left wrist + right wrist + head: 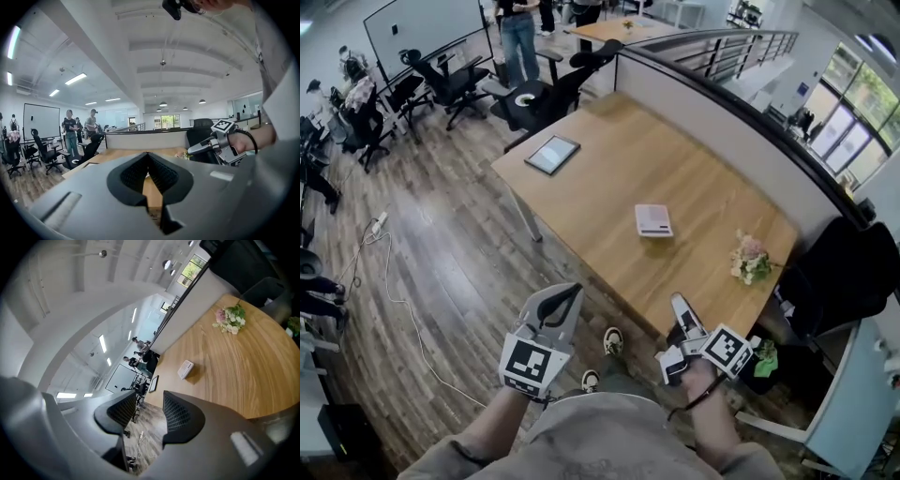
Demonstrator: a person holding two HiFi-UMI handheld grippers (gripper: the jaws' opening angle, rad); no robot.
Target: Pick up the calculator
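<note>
Ahead, calculator [653, 220] lies mid-frame on worktop [609, 169], above both grippers; right gripper [680, 305], jaws spread and empty, sits nearer; left gripper [566, 298] pressed together.

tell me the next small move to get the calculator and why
Probably reach the right gripper forward over the table toward the calculator: its fingers stand apart and empty, while the calculator lies untouched, well ahead of it.

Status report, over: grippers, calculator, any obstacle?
Left gripper shut, empty; right gripper open, empty. Calculator flat on table, untouched. Path clear; flowers off to the side.
</note>
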